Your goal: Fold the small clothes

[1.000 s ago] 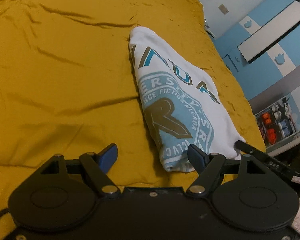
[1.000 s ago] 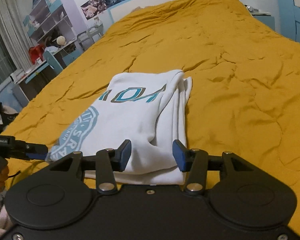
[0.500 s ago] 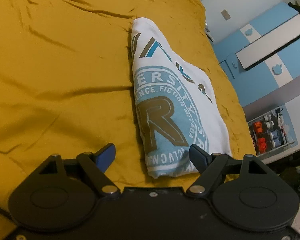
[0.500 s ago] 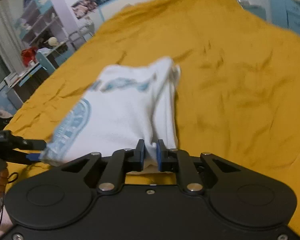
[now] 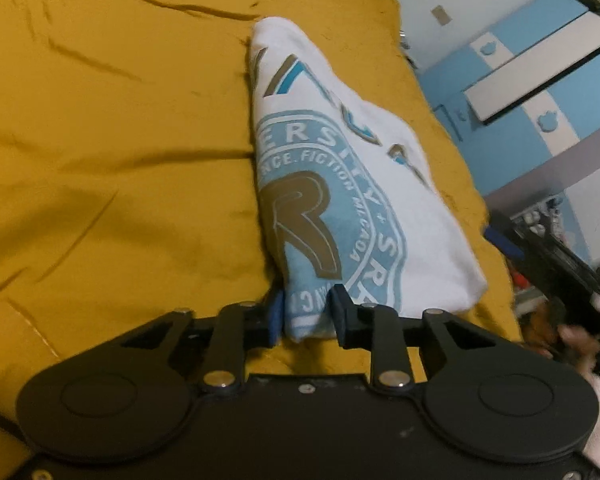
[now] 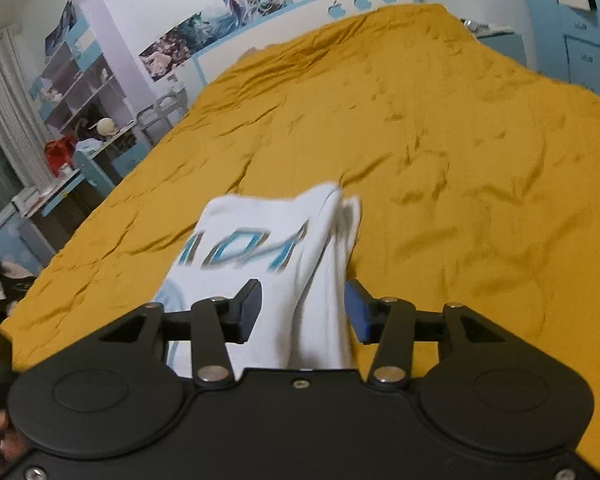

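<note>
Both claws had just shifted on the folded white printed cotton tee [image 5: 352, 184]: left claw [image 5: 306, 312] closing onto its near corner, right claw [image 6: 302, 310] reopening w/ cloth between, prob. to lift it off the mustard-yellow bed quilt [image 5: 120, 160].

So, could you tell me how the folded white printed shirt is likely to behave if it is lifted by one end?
The folded white printed shirt would probably droop and sag, since it is soft cloth. Its stacked layers look loose at the edge, so they may slide apart. It likely weighs little; the mustard-yellow bedspread barely dents beneath it.
</note>
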Demonstrator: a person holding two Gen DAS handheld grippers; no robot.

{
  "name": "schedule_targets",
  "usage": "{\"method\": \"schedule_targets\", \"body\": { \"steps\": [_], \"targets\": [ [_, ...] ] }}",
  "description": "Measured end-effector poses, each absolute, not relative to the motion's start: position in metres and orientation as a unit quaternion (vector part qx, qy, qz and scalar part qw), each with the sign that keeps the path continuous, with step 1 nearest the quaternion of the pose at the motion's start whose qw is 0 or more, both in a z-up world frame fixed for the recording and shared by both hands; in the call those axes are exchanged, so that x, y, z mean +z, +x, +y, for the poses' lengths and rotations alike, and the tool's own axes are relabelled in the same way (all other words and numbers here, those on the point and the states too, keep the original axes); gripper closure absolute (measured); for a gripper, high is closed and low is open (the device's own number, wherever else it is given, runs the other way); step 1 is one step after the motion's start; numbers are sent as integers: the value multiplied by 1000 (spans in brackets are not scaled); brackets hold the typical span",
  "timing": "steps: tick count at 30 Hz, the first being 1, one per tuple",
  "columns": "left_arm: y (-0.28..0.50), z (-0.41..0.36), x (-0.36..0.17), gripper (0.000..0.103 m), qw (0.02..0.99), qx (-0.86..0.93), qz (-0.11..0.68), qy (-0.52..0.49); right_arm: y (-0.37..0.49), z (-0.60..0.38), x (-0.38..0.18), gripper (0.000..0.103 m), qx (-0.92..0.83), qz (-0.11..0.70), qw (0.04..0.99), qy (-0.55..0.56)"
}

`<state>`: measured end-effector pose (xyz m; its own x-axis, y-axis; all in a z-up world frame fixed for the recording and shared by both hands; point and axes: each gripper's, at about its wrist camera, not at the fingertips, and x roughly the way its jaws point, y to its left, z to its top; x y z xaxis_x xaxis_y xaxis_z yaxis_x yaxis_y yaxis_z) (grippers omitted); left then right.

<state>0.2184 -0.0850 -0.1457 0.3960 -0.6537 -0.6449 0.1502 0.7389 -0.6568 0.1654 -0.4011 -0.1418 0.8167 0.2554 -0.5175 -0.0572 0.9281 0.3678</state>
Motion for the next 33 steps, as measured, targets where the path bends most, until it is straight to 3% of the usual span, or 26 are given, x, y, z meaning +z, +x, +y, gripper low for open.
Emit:
{"method": "schedule_targets", "body": {
  "steps": [2, 3, 4, 14, 23, 24, 25, 26, 28, 30, 33],
  "targets": [
    [223, -82, -133, 49, 804, -251, 480, -243, 187, -404, -141, 56, 81, 285, 941, 164],
    [228, -80, -125, 34, 814, -247, 470, -236, 200, -405, -141, 56, 82, 285, 941, 166],
    [233, -79, -120, 30, 822, -244, 459, -232, 213, -406, -142, 55, 82, 284, 940, 171],
    [370, -91, -137, 29, 834, -202, 431, -280, 309, -399, -175, 52, 68, 322, 926, 185],
    [457, -100, -182, 30, 791, -179, 436, -390, 322, -401, -186, 54, 83, 333, 922, 182],
    [461, -102, -183, 44, 790, -184, 431, -395, 324, -401, -186, 59, 87, 333, 921, 182],
    [463, -104, -183, 77, 792, -187, 427, -395, 324, -400, -186, 74, 90, 332, 922, 178],
    [466, -105, -182, 90, 794, -185, 426, -392, 324, -399, -185, 85, 93, 330, 923, 172],
    [465, -105, -177, 97, 805, -194, 407, -385, 323, -397, -179, 91, 97, 317, 929, 162],
    [462, -108, -170, 97, 837, -190, 379, -347, 320, -395, -170, 94, 91, 292, 941, 142],
    [475, -115, -187, 96, 833, -168, 420, -318, 332, -398, -180, 95, 82, 316, 935, 138]
  ]
}}
